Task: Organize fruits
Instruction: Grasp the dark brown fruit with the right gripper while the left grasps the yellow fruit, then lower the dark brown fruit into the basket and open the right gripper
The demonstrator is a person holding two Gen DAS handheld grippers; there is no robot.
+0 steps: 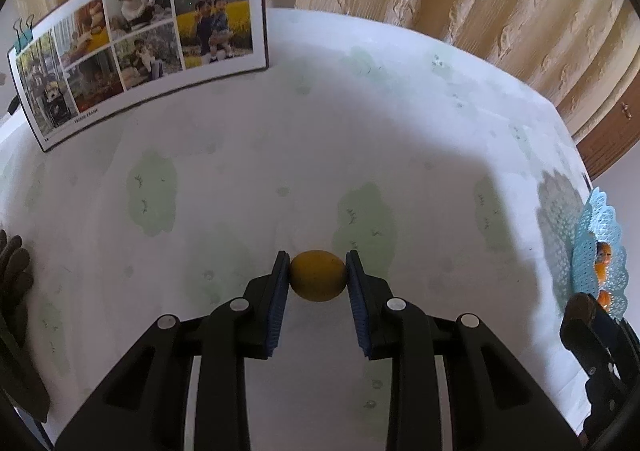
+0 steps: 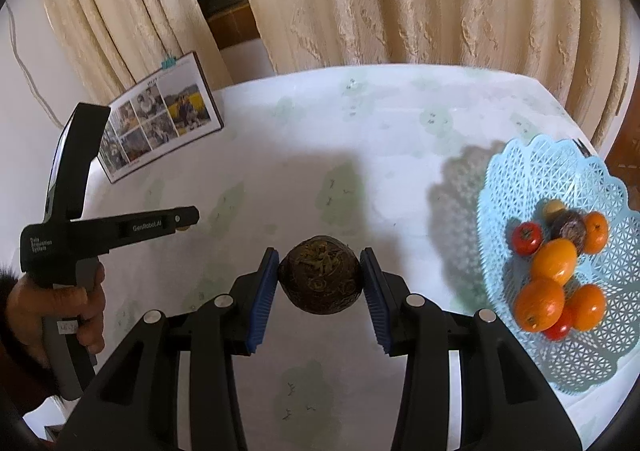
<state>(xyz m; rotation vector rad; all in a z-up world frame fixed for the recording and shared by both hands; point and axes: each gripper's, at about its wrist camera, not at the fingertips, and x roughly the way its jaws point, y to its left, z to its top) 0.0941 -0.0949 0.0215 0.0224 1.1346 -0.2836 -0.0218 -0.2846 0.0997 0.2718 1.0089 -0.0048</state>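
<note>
Two fruits are pinched: my left gripper [image 1: 318, 275] clamps a small yellow fruit [image 1: 317, 276] on the counter [image 1: 240, 171], my right gripper [image 2: 320, 279] squeezes a brown fruit [image 2: 321, 275] aloft. Both are round; either could squirt out short of the basket [image 2: 560, 171].

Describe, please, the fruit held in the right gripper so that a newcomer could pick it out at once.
Start at the pale blue lattice basket on the white tablecloth; just left of it the right gripper is shut on a dark brown round fruit. Unlike the glossy orange and red fruits in the basket, its skin is rough, dull and flecked with straw-coloured fibres.
</note>
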